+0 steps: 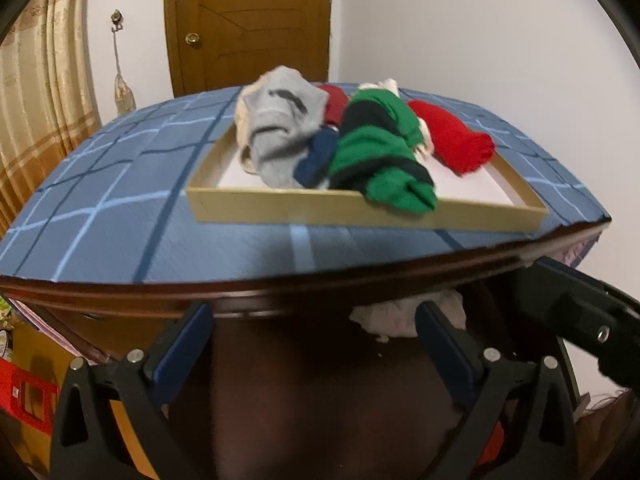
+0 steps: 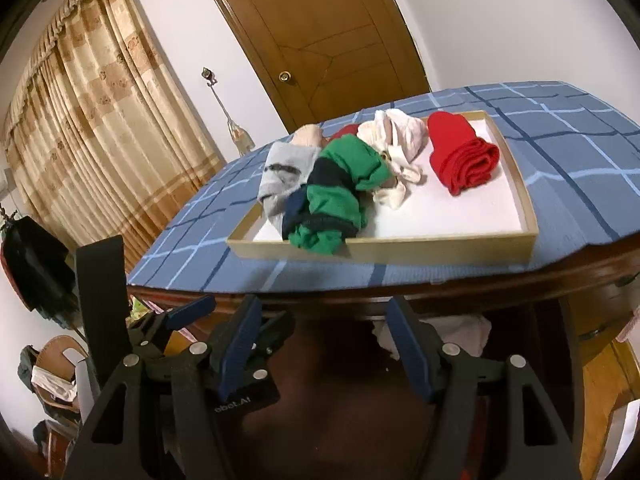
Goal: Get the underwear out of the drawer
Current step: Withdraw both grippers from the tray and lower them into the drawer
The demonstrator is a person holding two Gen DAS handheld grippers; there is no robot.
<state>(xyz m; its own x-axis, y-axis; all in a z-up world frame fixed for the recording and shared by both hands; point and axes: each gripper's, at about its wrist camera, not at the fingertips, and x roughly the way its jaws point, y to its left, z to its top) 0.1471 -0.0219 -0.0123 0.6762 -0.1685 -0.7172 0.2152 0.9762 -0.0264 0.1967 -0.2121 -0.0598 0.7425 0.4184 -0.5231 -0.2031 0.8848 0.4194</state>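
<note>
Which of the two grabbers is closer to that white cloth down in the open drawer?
Right, though only slightly. The white cloth sits just past the right gripper, beside its right finger. The left gripper is a bit further left, with the cloth behind its right finger.

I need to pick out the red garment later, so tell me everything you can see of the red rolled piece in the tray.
The red rolled garment is bright red knit-looking fabric, loosely rolled, its spiral end facing the cameras. It lies on the white floor of the shallow wooden tray, at its right side, apart from the cream bundle. No gripper touches it.
</note>
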